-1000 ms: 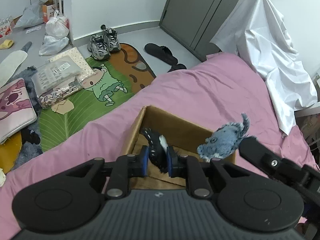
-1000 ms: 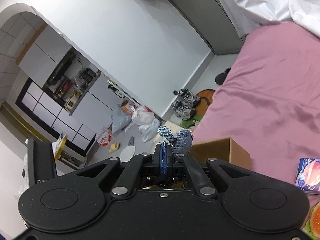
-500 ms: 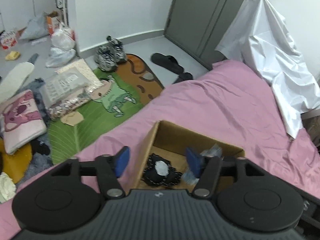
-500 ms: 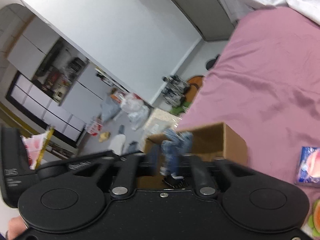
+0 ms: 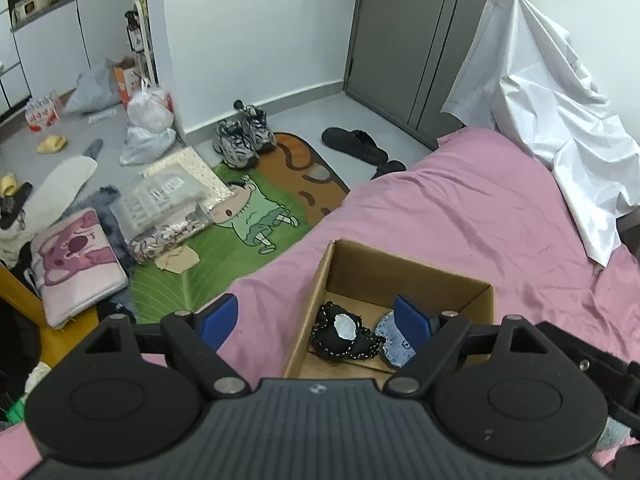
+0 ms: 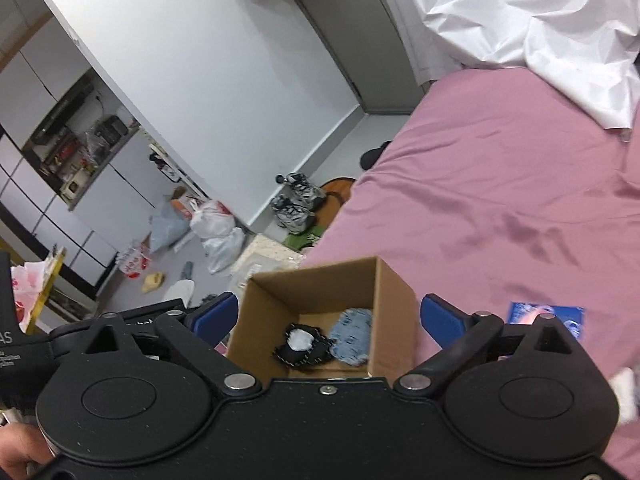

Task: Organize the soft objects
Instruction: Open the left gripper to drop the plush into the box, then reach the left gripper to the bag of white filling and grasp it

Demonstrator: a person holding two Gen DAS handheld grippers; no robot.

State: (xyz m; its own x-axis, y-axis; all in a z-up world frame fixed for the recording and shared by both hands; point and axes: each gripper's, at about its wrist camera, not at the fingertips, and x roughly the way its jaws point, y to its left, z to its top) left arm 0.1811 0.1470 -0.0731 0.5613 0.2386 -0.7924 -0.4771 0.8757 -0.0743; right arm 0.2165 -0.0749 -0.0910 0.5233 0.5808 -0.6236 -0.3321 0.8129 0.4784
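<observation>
- We see a black soft toy [image 5: 343, 334] with a white patch and pale stitched edging lying on the left of the floor of the cardboard box [image 5: 408, 276].
- Touching it on the right is a blue soft toy [image 5: 394, 342], fuzzy and mottled, also inside the box.
- Our left gripper [image 5: 316, 320] hangs above the near edge of the box, its jaws spread wide and holding nothing.
- Our right gripper [image 6: 328, 316] hovers over the same box [image 6: 392, 296], jaws likewise wide and empty; from here the black soft toy [image 6: 302, 346] and blue soft toy [image 6: 354, 336] lie side by side.
- The box sits on a bed [image 5: 460, 208] with a pink sheet, near its left edge.
- Left of the bed, the floor holds a green cartoon rug [image 5: 240, 232], sneakers [image 5: 242, 138] and plastic bags [image 5: 148, 124].
- A white sheet [image 5: 552, 120] drapes over something at the far right.
</observation>
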